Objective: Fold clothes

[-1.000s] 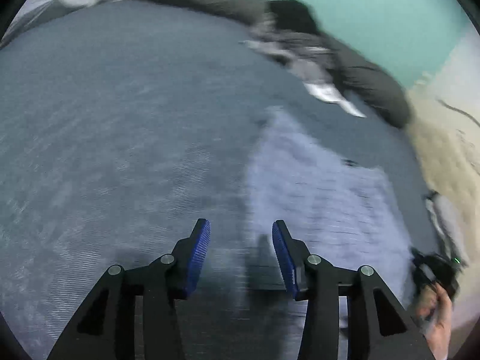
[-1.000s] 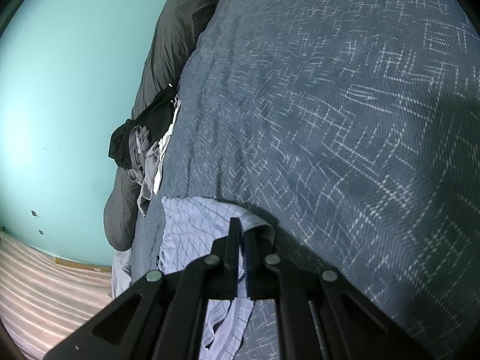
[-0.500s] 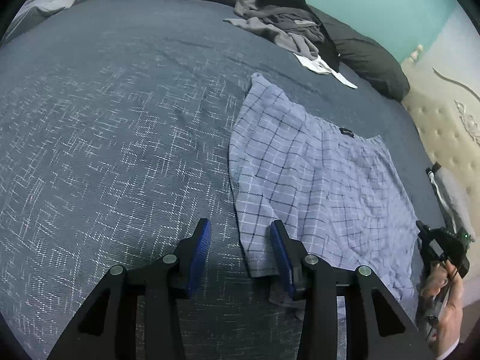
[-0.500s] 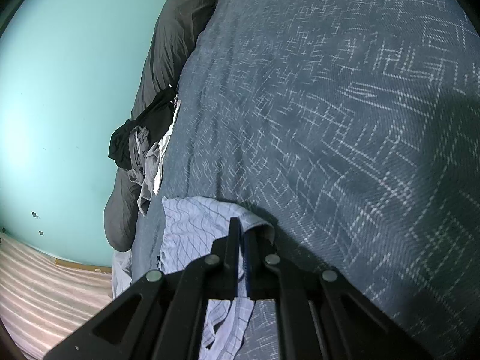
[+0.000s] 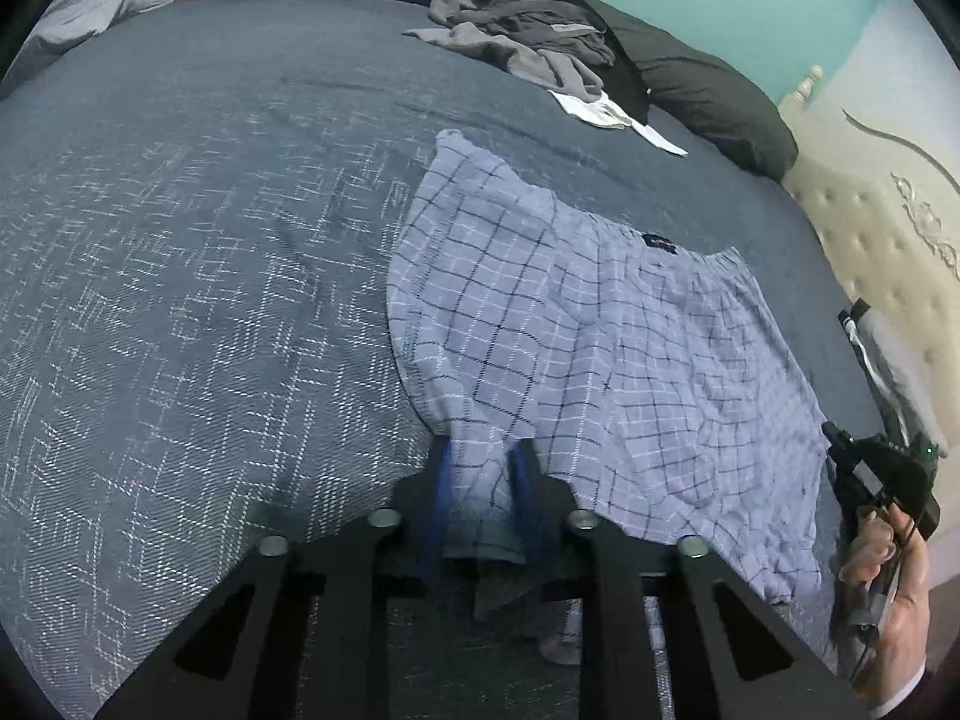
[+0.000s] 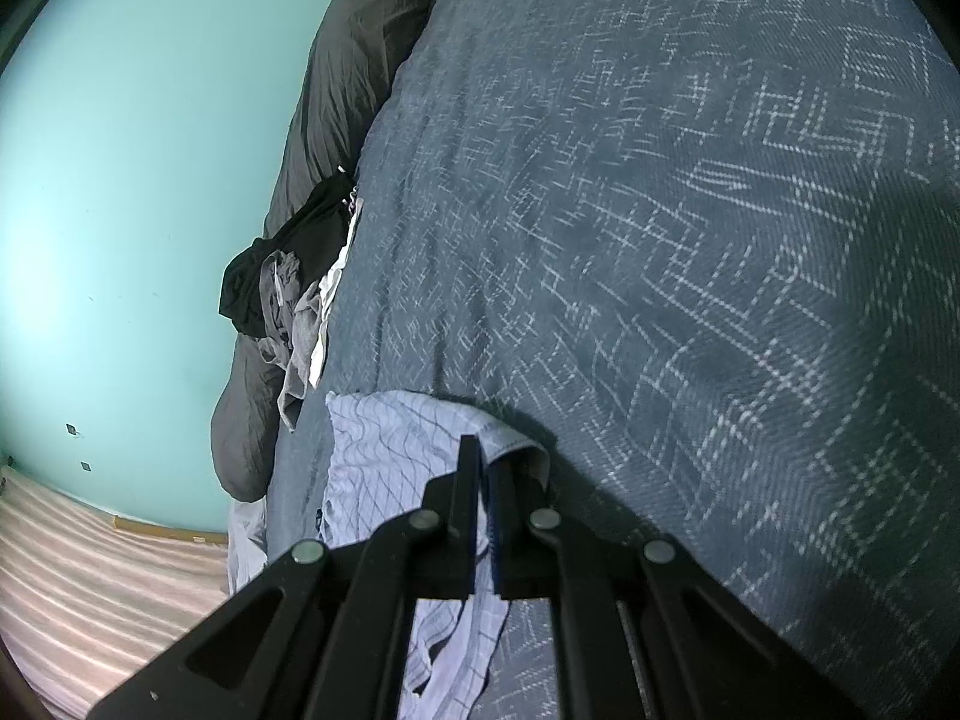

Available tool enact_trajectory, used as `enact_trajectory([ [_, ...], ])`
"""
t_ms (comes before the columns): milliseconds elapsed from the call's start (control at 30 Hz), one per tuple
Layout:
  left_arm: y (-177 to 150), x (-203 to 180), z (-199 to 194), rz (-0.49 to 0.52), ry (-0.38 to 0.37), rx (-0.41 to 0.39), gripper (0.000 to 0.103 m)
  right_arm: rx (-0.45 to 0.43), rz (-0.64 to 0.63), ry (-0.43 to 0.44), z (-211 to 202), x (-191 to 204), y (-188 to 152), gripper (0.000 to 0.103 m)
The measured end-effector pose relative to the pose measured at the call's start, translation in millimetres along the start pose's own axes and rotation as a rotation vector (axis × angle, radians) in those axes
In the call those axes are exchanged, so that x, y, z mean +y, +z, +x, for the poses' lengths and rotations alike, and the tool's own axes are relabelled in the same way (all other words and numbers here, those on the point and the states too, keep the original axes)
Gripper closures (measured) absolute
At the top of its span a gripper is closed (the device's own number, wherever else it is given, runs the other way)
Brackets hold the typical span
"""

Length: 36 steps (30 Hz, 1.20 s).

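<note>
Light blue checked shorts [image 5: 600, 330] lie spread flat on a dark blue bedspread [image 5: 180, 240]. My left gripper [image 5: 481, 468] is at their near left corner. Its jaws are closing, and bunched cloth fills the gap between the blue pads [image 5: 441, 474]. Creases run from that corner into the garment. In the right wrist view my right gripper [image 6: 483, 462] is shut on another edge of the shorts [image 6: 390, 444], which is lifted slightly off the bed. That same right gripper [image 5: 882, 474] shows at the far right of the left wrist view, held by a hand [image 5: 888, 576].
A pile of dark and grey clothes [image 5: 528, 30] lies at the far side of the bed against dark pillows [image 5: 708, 96]. A cream tufted headboard [image 5: 888, 240] stands to the right. Beyond the bed are a teal wall [image 6: 120, 180] and a striped floor [image 6: 90, 570].
My left gripper has slid onto the near left corner of the shorts, and its jaws have narrowed around the cloth. The right gripper has kept still, shut on the cloth.
</note>
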<state>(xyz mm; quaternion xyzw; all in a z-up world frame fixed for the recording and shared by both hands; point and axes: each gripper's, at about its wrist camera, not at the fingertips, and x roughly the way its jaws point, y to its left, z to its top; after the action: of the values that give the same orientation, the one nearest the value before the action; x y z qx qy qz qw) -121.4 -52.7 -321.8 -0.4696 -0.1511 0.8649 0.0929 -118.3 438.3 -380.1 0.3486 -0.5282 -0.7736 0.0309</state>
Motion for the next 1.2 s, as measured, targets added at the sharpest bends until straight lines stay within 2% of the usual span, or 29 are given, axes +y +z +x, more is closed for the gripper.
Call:
enact_trajectory([
  [33, 0.5, -0.8, -0.6, 0.003, 0.003, -0.002, 0.095, 0.001, 0.001, -0.001, 0.1, -0.4, 0.0, 0.100],
  [100, 1.6, -0.3, -5.6, 0.005, 0.020, -0.013, 0.097, 0.002, 0.000, -0.001, 0.1, -0.2, -0.2, 0.100],
  [200, 2.1, 5.1, -22.4, 0.004, 0.069, -0.054, 0.098, 0.001, -0.001, -0.002, -0.8, 0.2, -0.4, 0.099],
  [300, 4.6, 14.0, -36.2, -0.007, 0.087, -0.076, 0.098, -0.001, 0.000, -0.003, -0.4, 1.1, -0.9, 0.099],
  [467, 5.8, 28.6, -38.0, -0.036, 0.146, -0.059, 0.098, -0.003, -0.004, -0.005, 0.6, 2.6, -1.5, 0.099],
  [533, 2.7, 39.7, -27.5, -0.084, 0.098, -0.008, 0.097, -0.004, -0.006, -0.009, 1.5, 3.0, -2.0, 0.099],
  [633, 0.5, 46.1, -27.9, -0.125, 0.067, -0.010, 0.097, -0.004, -0.006, -0.012, 3.6, 4.0, -2.0, 0.099],
  [700, 3.5, 47.0, -34.5, -0.122, 0.079, -0.044, 0.096, -0.003, -0.009, -0.014, 5.2, 4.6, -2.5, 0.099],
  [833, 3.6, 56.7, -41.1, -0.154, 0.088, -0.071, 0.084, -0.001, -0.009, -0.015, 6.2, 4.3, -2.7, 0.099],
  [1067, 7.4, 56.3, -41.2, -0.161, 0.106, -0.100, 0.084, -0.011, -0.022, -0.020, 4.6, 6.8, -2.7, 0.101],
  [1200, 4.6, 58.8, -39.4, -0.173, 0.117, -0.092, 0.082, -0.010, -0.061, 0.021, 0.9, 15.2, -0.1, 0.102],
])
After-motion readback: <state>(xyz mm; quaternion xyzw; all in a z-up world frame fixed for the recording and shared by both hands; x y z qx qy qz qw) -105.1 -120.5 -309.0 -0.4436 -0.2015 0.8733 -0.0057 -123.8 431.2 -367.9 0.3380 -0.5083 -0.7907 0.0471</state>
